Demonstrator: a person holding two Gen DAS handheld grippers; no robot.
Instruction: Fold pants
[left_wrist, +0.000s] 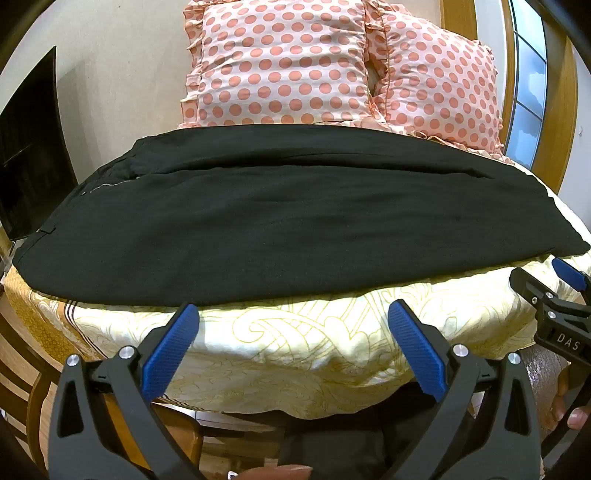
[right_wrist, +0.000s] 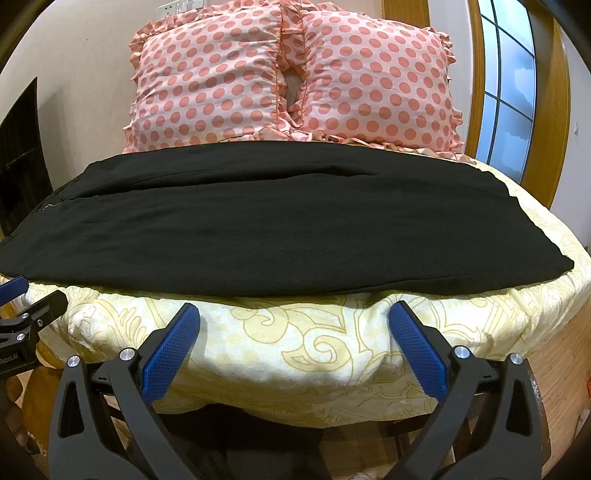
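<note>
Black pants (left_wrist: 288, 218) lie flat across the bed, folded lengthwise, one leg over the other, waist at the left and hems at the right; they also show in the right wrist view (right_wrist: 273, 229). My left gripper (left_wrist: 291, 314) is open and empty, just off the near bed edge below the pants' middle. My right gripper (right_wrist: 293, 315) is open and empty, also short of the near edge. The right gripper shows at the right edge of the left wrist view (left_wrist: 554, 295), and the left gripper at the left edge of the right wrist view (right_wrist: 22, 306).
The bed has a cream and yellow patterned sheet (left_wrist: 314, 343) (right_wrist: 303, 350). Two pink polka-dot pillows (left_wrist: 280, 66) (right_wrist: 373, 81) stand behind the pants. A dark screen (left_wrist: 26, 155) is at the left, a window with a wooden frame (right_wrist: 506, 85) at the right.
</note>
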